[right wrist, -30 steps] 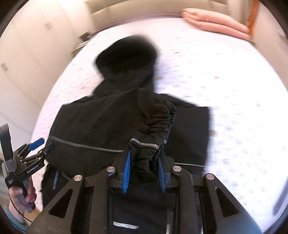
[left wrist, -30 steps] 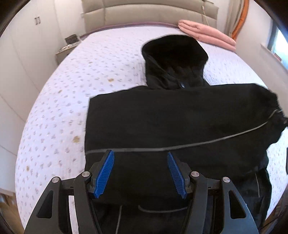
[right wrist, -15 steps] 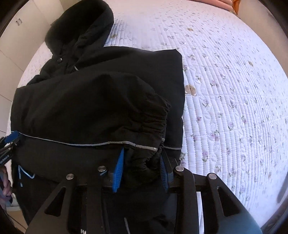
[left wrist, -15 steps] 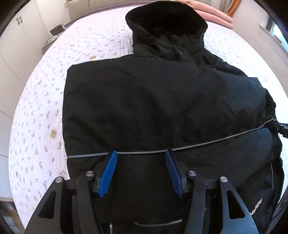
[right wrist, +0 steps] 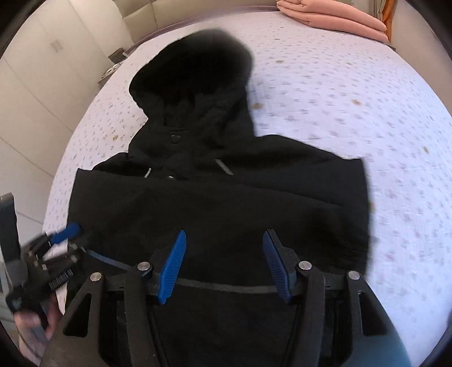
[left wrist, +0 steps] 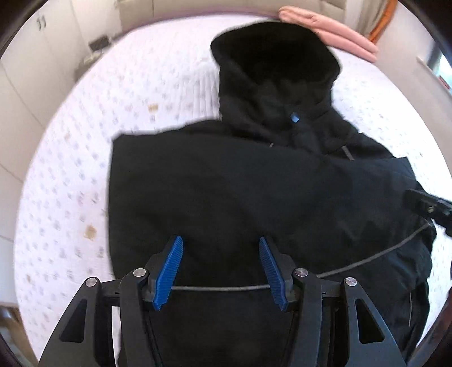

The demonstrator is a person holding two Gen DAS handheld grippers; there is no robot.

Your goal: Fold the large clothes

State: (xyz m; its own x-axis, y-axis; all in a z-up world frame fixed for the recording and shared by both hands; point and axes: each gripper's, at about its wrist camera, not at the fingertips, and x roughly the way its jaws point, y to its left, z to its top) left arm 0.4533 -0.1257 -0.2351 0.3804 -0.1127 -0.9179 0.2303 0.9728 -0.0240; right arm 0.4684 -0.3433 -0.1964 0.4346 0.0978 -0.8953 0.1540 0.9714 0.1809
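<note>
Jacket: I see a black hooded jacket (left wrist: pixel 240 192) lying flat on the bed (left wrist: pixel 70 175), the body spread wide and the hood (left wrist: pixel 274 65) pointing to the headboard side.
Jacket details: a thin grey stripe (left wrist: pixel 367 258) runs across the lower part of the cloth; a small blue tag (left wrist: pixel 294 117) sits below the hood in the left wrist view.
Bed: it is covered with a white quilt with small flower marks, and the jacket takes the middle of it.
Left claw: my left claw (left wrist: pixel 220 268) stands open over the lower part of the jacket; the blue pads (left wrist: pixel 169 271) are apart and I see only flat cloth between them, with nothing pinched.
Right claw: my right claw (right wrist: pixel 224 265) is also open. Its jaws have just been opening, and no cloth is pressed between the blue pads (right wrist: pixel 172 266); the jacket lies below them.
Claws together: in the right wrist view the left claw (right wrist: pixel 63 240) shows at the left edge, blurred, near the left border of the jacket, with the hand (right wrist: pixel 31 336) of the person under it. In the left wrist view a black part of the right claw (left wrist: pixel 426 207) enters from the right edge beside the jacket.
Other things: a folded pink cloth (right wrist: pixel 333 17) lies at the far side of the bed, well apart from the jacket. White cupboards (right wrist: pixel 36 84) stand on the left of the bed.
</note>
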